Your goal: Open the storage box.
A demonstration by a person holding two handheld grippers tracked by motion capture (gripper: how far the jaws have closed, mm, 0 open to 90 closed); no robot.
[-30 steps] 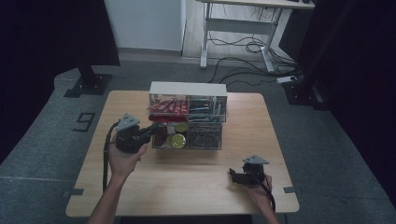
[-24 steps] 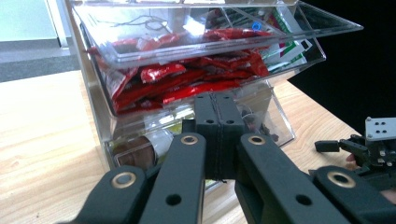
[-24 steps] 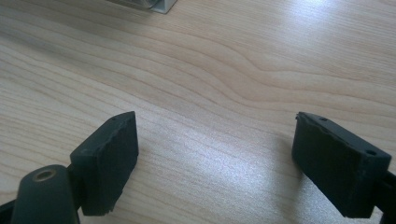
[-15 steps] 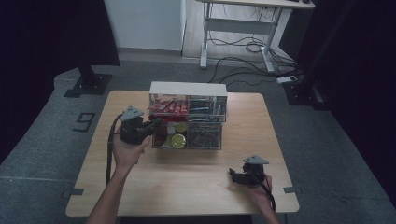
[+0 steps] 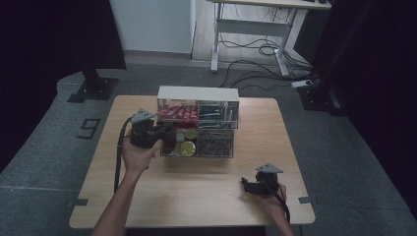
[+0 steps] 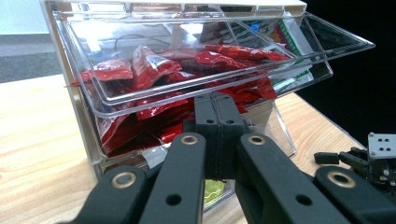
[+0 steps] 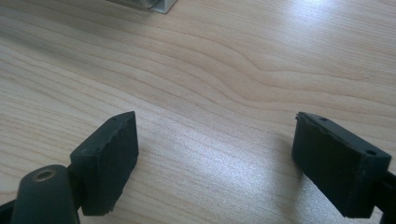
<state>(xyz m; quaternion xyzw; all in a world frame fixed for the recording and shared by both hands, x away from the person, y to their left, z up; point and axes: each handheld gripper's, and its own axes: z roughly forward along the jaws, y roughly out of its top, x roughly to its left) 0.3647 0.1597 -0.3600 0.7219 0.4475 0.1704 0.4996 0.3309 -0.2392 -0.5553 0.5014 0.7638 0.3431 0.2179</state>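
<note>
A clear organizer with a white top (image 5: 196, 93) stands at the middle of the wooden table (image 5: 206, 196). Its upper left bin (image 6: 224, 77) is tipped open and holds red packets (image 6: 154, 65) (image 5: 177, 113). My left gripper (image 5: 169, 127) (image 6: 217, 100) is shut, jaws pressed together, with its tips just under the tilted clear front of that bin. I see nothing between the jaws. My right gripper (image 5: 244, 186) (image 7: 215, 140) rests low over the table near the front right, jaws wide open and empty over bare wood (image 7: 233, 70). It also shows far off in the left gripper view (image 6: 355, 161).
Yellow-lidded round items (image 5: 187, 147) fill the lower left bin, metal clips (image 5: 216, 142) the lower right, dark items (image 5: 214, 113) the upper right. A desk frame with cables (image 5: 255, 49) stands beyond the table. Bare wood lies between the organizer and the front edge.
My left gripper has shifted slightly up and toward the organizer's upper left bin. The right gripper has stayed put.
</note>
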